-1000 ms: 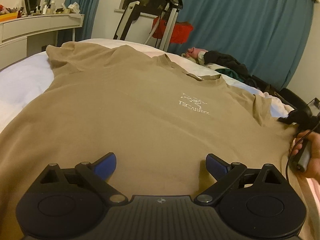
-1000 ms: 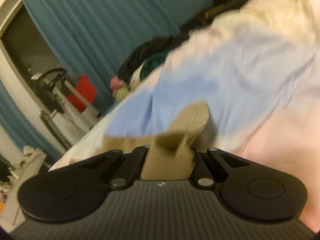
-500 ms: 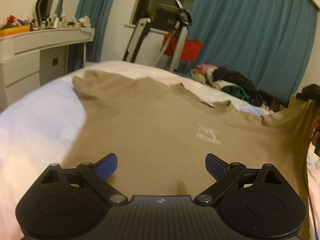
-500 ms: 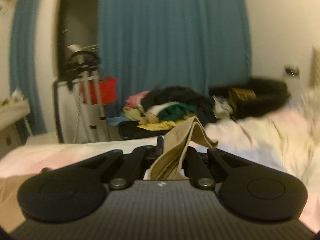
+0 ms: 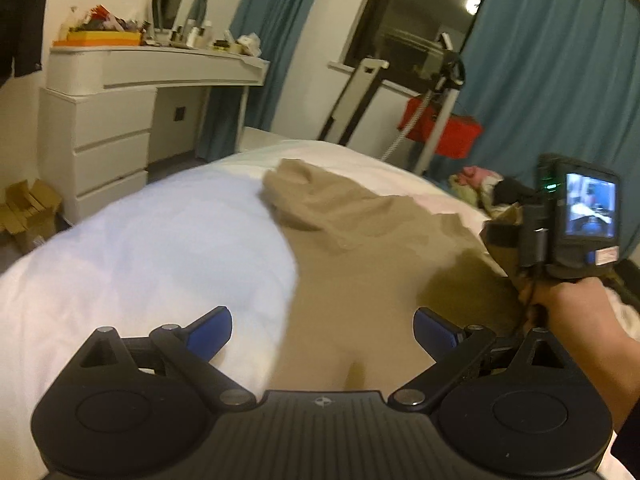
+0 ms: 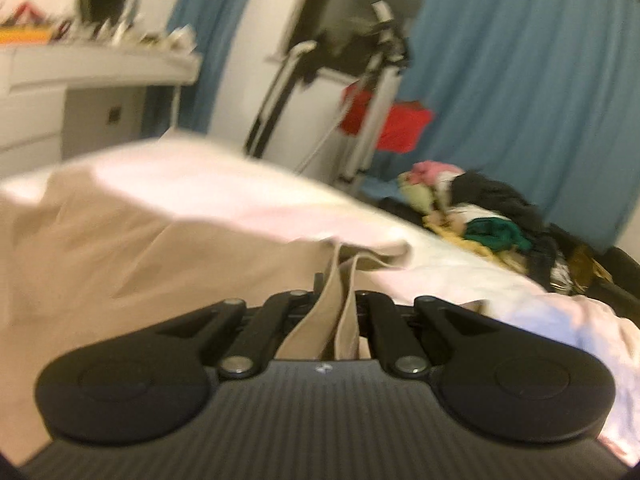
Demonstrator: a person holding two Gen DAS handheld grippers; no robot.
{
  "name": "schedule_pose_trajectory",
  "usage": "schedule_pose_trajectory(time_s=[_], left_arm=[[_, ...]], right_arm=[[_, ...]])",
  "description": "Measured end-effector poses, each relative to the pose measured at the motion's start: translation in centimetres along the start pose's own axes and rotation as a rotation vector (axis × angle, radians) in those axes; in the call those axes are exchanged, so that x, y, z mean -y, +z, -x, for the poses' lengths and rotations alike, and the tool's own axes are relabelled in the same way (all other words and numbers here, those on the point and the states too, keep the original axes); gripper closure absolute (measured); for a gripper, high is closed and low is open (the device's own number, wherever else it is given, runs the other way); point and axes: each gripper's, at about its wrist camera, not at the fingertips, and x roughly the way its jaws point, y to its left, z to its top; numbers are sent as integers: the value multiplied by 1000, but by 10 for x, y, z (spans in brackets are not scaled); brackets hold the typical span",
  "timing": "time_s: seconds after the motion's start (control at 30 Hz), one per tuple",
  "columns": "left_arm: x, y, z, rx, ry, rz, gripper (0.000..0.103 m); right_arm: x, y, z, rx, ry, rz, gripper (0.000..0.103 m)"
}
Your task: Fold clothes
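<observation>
Right wrist view: right gripper (image 6: 340,312) jaws pinch the tan shirt (image 6: 160,264); left gripper (image 5: 322,330) jaws spread.

I see a bed (image 5: 152,248) filling most of the left wrist view, its cover pale blue toward nine o'clock and pinkish white toward twelve. A tan shirt (image 5: 360,288) lies directly on it, spread from the centre toward two o'clock, rumpled at its far end. In the right wrist view the same bed cover (image 6: 248,196) runs from ten to four o'clock, with the shirt (image 6: 120,256) resting on it at nine o'clock. Its edge toward three o'clock is lifted off the cover.
</observation>
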Motion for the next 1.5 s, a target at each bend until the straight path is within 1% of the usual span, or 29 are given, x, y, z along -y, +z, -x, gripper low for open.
schedule_pose_trajectory(time_s=[0.07,0.1,0.13,0.17,0.2,0.23,0.27,0.37,0.43,0.57,0.67,0.77,0.83,0.9,1.0,1.13,1.2,1.27,1.33,1.4,1.47,1.5], left_arm=[[-1,-1,-5,-6,11,-7,5],[-1,-2,-8,-11,13,-10,4],[-1,-3,-11,-19,13,-9,4],[0,-4,-14,-27,11,-7,5],[2,-6,-16,-33,9,-9,5],[4,-7,-16,-34,8,-18,5],[6,-9,-16,-35,9,-29,5],[14,-12,-13,-25,6,-64,5],[20,-13,-12,-20,-3,-79,5],[32,-17,-3,-20,-29,-100,5],[41,-24,8,-41,-71,-97,5],[51,-34,20,-74,-114,-104,5],[60,-43,29,-89,-122,-127,5],[72,-55,39,-112,-123,-172,5],[86,-72,57,-144,-144,-212,5],[107,-103,73,-237,-186,-248,5],[123,-120,76,-283,-182,-295,6],[139,-136,81,-323,-184,-352,9],[156,-148,91,-327,-197,-409,11],[176,-157,104,-327,-232,-454,17],[194,-164,119,-333,-299,-460,27],[203,-168,127,-337,-334,-461,27]], right_arm=[[-7,-3,-8,-20,23,-25,97],[-2,-4,-10,-27,51,-65,95],[4,-4,-10,-39,92,-117,84],[12,-5,-9,-46,123,-159,71],[21,-6,-6,-43,139,-190,39],[29,-6,-2,-32,147,-215,15],[36,-6,6,-8,144,-232,14],[61,-7,40,30,157,-295,15],[82,-10,76,53,157,-326,15],[119,-28,171,86,141,-409,15],[140,-52,250,106,168,-511,15],[152,-82,320,93,173,-581,15],[156,-102,357,70,150,-609,15],[164,-124,384,77,141,-644,15],[181,-145,401,91,127,-705,15],[205,-169,416,108,106,-788,15],[217,-181,423,117,96,-829,15],[228,-193,430,126,85,-870,15],[240,-205,438,134,75,-911,15],[252,-217,444,142,63,-954,15],[259,-225,443,144,45,-1001,15],[263,-229,443,146,39,-1025,15]])
